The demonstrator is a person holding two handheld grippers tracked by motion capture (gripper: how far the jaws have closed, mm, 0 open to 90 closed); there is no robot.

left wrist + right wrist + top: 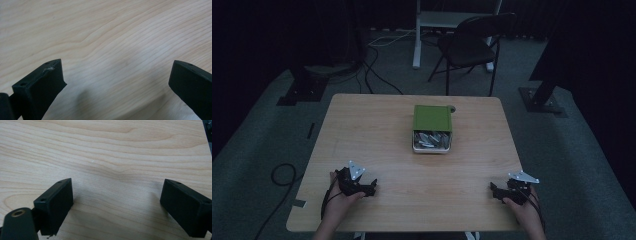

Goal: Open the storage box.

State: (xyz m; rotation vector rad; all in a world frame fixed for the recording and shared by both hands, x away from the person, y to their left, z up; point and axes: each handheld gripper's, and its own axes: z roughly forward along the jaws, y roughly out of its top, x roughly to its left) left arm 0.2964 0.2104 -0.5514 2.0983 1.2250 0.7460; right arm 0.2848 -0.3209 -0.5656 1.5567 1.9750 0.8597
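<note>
Jaws spread wide on both my left gripper (371,187) and right gripper (495,190), nothing held. Green box (432,128) of metal pieces sits at twelve o'clock, well apart. Risk: a one-sided push could slide it.

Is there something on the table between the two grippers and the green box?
Nothing visible. In the high view, bare table lies between the left gripper and the green box, and also between the right gripper and it. Both grippers are open over bare wood.
</note>
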